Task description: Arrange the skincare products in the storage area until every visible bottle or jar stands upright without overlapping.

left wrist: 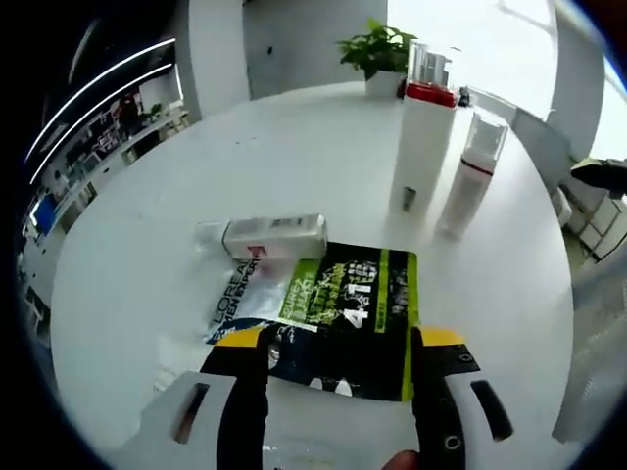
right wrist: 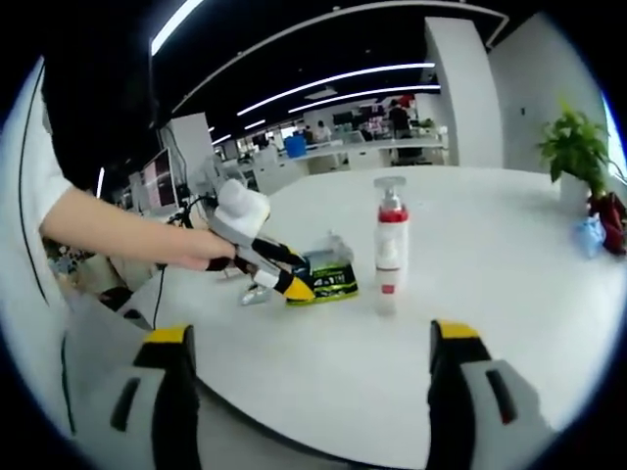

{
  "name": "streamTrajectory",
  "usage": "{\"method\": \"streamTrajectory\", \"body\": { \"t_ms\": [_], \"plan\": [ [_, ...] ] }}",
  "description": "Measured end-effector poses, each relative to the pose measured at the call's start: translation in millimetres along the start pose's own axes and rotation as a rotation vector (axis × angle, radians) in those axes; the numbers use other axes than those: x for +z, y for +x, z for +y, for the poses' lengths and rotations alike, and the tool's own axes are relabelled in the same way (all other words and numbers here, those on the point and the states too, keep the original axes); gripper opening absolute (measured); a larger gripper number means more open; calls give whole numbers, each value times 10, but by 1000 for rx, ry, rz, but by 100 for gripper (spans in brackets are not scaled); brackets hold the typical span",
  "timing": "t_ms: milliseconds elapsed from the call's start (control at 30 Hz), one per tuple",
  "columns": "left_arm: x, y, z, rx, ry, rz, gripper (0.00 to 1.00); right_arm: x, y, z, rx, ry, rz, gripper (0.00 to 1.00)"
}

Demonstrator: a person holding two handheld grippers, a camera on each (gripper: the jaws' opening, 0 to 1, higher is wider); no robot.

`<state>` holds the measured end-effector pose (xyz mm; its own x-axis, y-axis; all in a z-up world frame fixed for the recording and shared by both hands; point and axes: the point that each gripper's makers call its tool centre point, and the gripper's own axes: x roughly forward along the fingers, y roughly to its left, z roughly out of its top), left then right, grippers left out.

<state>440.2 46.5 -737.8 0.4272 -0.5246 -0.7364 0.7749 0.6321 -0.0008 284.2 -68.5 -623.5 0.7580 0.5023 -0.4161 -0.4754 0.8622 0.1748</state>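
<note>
My left gripper [left wrist: 340, 338] is open, its yellow-tipped jaws standing either side of a black-and-green sachet [left wrist: 345, 318] that lies flat on the white table [left wrist: 294, 147]. A white-and-blue sachet [left wrist: 238, 305] sticks out from under its left side. Just beyond them a clear bottle [left wrist: 274, 236] lies on its side. Farther back a tall white bottle with a red band [left wrist: 423, 137] stands upright, with a smaller pump bottle [left wrist: 471, 176] beside it. In the right gripper view my right gripper [right wrist: 310, 335] is open and holds nothing, well short of the upright bottle [right wrist: 390, 245] and the sachet [right wrist: 329, 278].
A potted plant [left wrist: 378, 49] stands at the table's far edge. A person's hand [right wrist: 201, 250] holds the left gripper [right wrist: 286, 280] over the sachets. Office desks and a pillar lie beyond the table. The tabletop [right wrist: 509, 255] spreads wide to the right of the bottle.
</note>
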Motion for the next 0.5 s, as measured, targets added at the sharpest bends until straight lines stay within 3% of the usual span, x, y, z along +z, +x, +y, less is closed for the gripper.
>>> {"method": "streamTrajectory", "body": {
  "t_ms": [500],
  "plan": [
    [-70, -73, 21, -38, 48, 8, 51, -10, 2, -4, -2, 2, 6, 100]
  ]
}}
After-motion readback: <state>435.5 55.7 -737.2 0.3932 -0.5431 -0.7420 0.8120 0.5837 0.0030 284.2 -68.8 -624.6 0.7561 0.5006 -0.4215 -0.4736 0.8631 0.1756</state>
